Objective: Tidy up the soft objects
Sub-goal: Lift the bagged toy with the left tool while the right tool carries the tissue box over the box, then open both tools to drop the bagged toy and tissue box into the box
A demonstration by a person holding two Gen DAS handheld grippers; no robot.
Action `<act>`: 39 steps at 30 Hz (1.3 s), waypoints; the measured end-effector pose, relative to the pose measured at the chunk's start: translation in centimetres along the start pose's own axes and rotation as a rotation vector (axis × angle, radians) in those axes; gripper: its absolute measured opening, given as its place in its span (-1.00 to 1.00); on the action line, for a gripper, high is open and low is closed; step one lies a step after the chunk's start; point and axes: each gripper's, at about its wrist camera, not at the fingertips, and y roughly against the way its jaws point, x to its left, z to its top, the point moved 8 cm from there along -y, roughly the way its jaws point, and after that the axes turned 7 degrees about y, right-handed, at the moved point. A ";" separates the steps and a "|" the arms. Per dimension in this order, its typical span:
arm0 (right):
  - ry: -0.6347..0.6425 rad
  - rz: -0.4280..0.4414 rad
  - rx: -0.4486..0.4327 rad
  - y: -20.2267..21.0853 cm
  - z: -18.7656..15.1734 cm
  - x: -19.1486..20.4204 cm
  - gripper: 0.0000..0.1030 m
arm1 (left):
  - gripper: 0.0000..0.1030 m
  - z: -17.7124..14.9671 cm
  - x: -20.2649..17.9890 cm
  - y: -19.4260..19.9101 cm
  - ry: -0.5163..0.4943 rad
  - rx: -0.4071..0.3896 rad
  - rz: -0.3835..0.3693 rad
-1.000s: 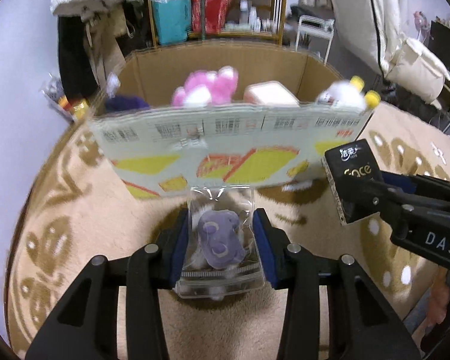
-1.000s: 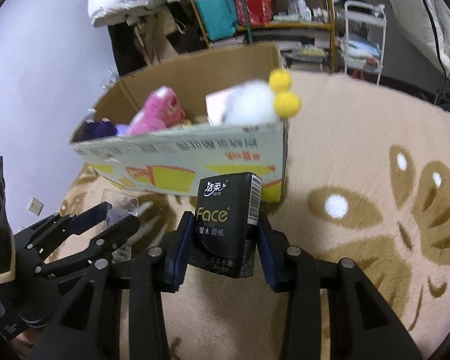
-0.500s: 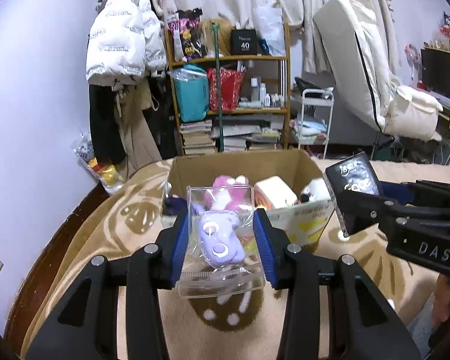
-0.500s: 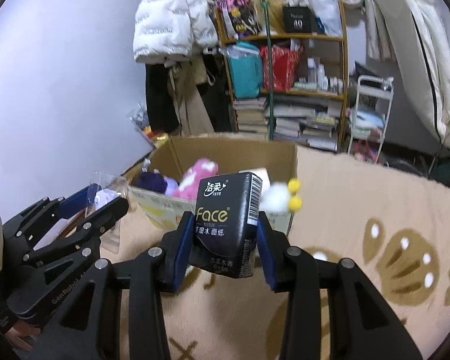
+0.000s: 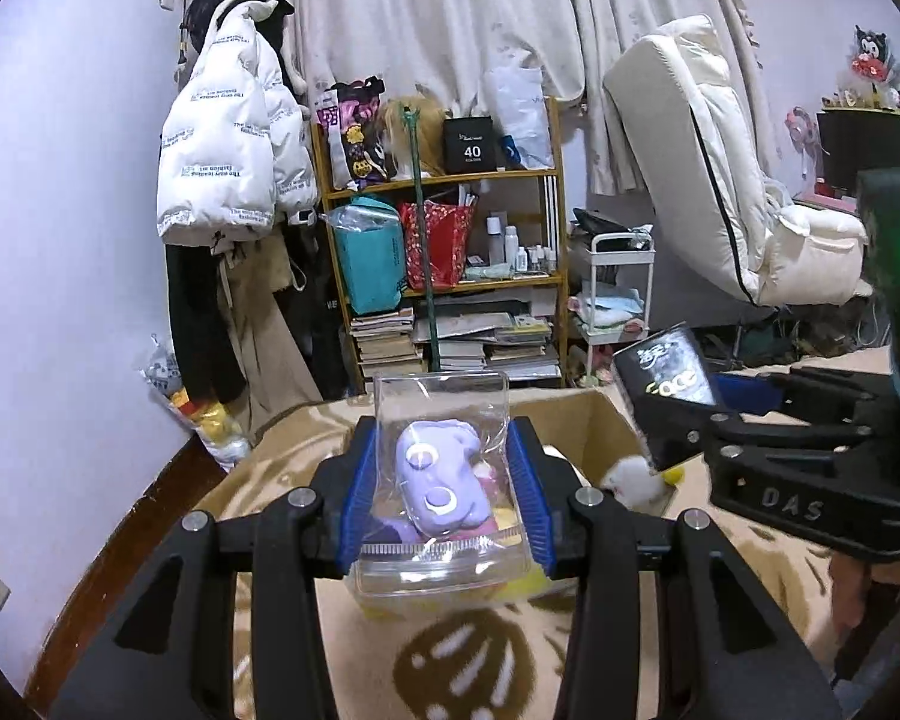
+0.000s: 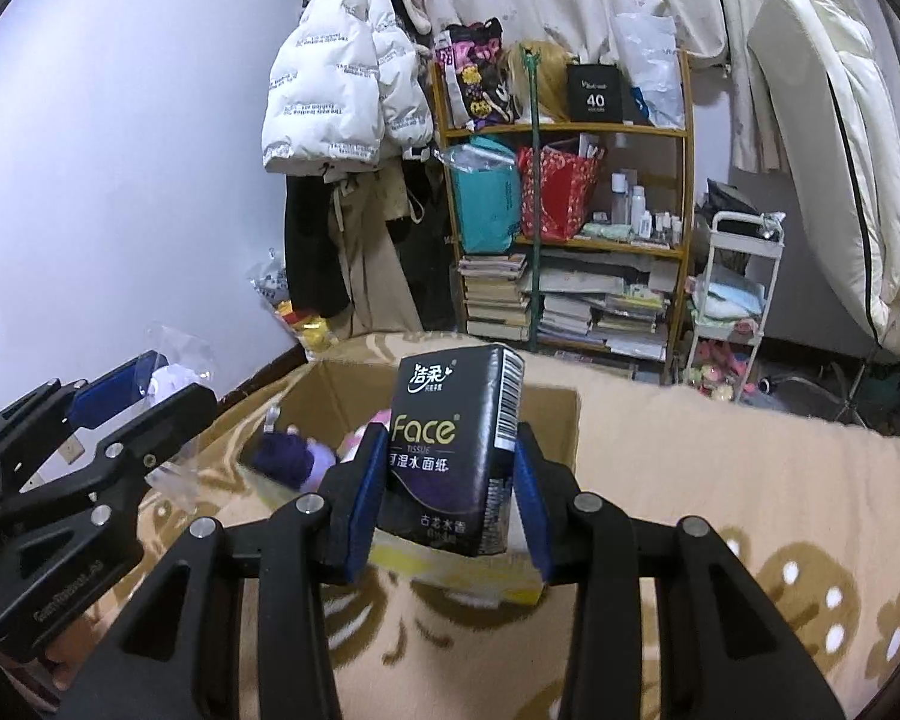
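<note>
Your left gripper (image 5: 444,495) pinches a clear bag holding a purple plush (image 5: 441,483); your right gripper (image 6: 450,489) clamps a black Face tissue pack (image 6: 453,450). You seem mid-carry: next, bring both above the open cardboard box (image 6: 450,387) and release.

A beige carpet (image 6: 720,480) with brown paw prints covers the floor, and an open cardboard box (image 6: 330,387) of plush toys sits directly on it.

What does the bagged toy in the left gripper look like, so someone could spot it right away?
Find the open cardboard box on the tan patterned rug; in front of it the left gripper clamps a clear plastic bag between blue pads. Inside sits a lavender plush toy with white crescent marks, unlike the black tissue pack held by the right gripper.
</note>
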 end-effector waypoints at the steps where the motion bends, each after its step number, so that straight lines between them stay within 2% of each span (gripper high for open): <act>1: 0.003 -0.002 -0.003 -0.2 0.3 -0.1 -0.17 | -0.20 0.2 0.2 -0.4 0.004 -0.001 0.003; 7: 0.016 -0.011 -0.026 -1.7 2.8 -1.6 -0.16 | -0.20 1.7 0.6 -2.7 0.010 -0.008 0.007; 10: 0.012 -0.008 -0.021 -2.6 3.0 -2.0 -0.16 | -0.20 2.2 0.4 -3.8 0.008 -0.014 -0.004; 18: 0.016 0.015 0.031 -5.2 1.2 -1.9 -0.16 | -0.19 0.7 0.5 -7.2 0.029 0.050 -0.023; 23: -0.007 0.062 0.081 -7.2 -0.7 -1.7 -0.15 | -0.18 -1.0 1.2 -9.3 0.070 0.120 -0.029; 31: -0.057 0.107 0.140 -9.4 -3.5 -1.6 -0.14 | -0.14 -2.8 2.6 -11.0 0.111 0.180 0.009; 34: -0.066 0.120 0.154 -9.5 -4.1 -1.5 -0.11 | 0.11 -3.1 3.3 -10.9 0.131 0.192 0.020; 39: -0.075 0.129 0.160 -9.6 -4.4 -1.4 -0.09 | 0.19 -3.2 3.6 -10.4 0.102 0.201 0.038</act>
